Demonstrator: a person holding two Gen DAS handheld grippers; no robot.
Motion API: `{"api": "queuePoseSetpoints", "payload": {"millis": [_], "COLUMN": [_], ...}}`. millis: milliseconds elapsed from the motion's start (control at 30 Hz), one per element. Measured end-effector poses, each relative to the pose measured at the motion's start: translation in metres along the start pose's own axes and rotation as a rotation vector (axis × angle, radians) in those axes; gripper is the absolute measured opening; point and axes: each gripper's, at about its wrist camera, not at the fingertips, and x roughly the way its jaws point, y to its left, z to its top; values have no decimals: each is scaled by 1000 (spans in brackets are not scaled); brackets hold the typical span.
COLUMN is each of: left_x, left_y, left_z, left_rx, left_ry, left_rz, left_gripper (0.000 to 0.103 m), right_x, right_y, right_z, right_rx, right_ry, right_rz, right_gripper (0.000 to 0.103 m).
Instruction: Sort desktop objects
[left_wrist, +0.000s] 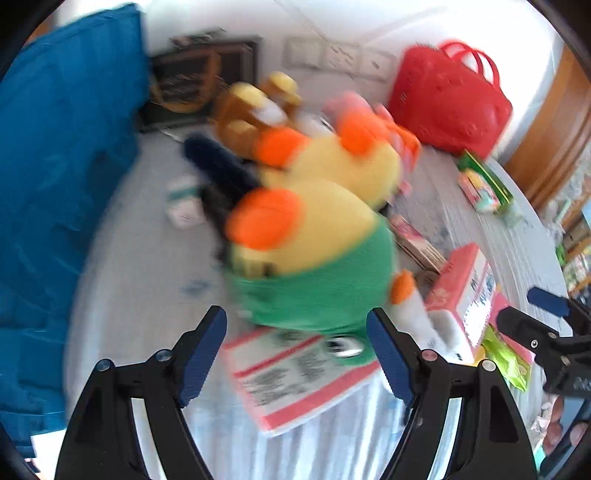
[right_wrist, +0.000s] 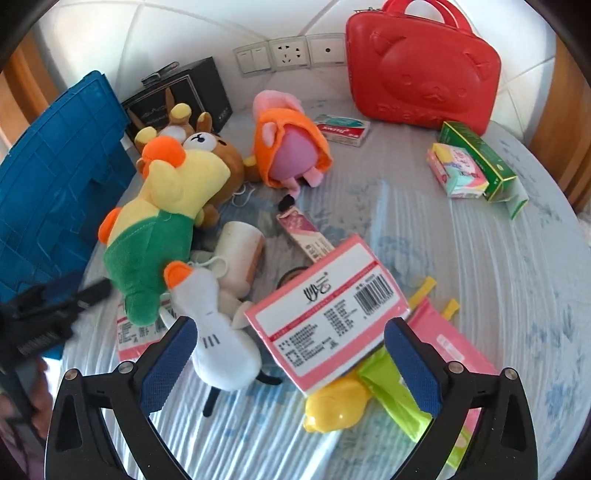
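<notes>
A yellow plush in green overalls (left_wrist: 314, 258) with orange ears lies just ahead of my left gripper (left_wrist: 295, 332), which stands open with nothing between its fingers; this view is blurred. Under the plush lies a flat pink tissue pack (left_wrist: 295, 380). In the right wrist view the same plush (right_wrist: 155, 236) sits at the left, with my left gripper (right_wrist: 55, 310) beside its feet. My right gripper (right_wrist: 291, 332) is open above a white plush (right_wrist: 218, 332) and a tilted pink tissue box (right_wrist: 328, 314); its pads touch neither.
A blue crate (right_wrist: 55, 177) stands at the left and a red bear case (right_wrist: 424, 66) at the back wall. A brown bear plush (right_wrist: 218, 155), a pink pig plush (right_wrist: 291, 147), a green carton (right_wrist: 480, 158), a black box (right_wrist: 184, 96) and a yellow object (right_wrist: 336, 406) crowd the table.
</notes>
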Motion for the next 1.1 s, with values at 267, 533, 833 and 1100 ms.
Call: {"api": "queuePoseSetpoints", "payload": {"millis": [267, 533, 833, 1100], "left_x": [29, -7, -4, 31], "left_y": [32, 97, 87, 88], "left_z": [-3, -3, -11, 7], "left_rx": [147, 62, 88, 169], "left_ry": [57, 19, -6, 54], "left_rz": [213, 282, 184, 69], "left_gripper": [78, 78, 78, 79], "right_x": [23, 26, 39, 74], "right_y": [27, 57, 98, 120], "right_z": [7, 21, 22, 17], "right_rx": [-63, -75, -80, -2], "right_ry": [32, 26, 55, 106], "right_rz": [50, 106, 151, 115], "right_gripper": [103, 103, 103, 103]}}
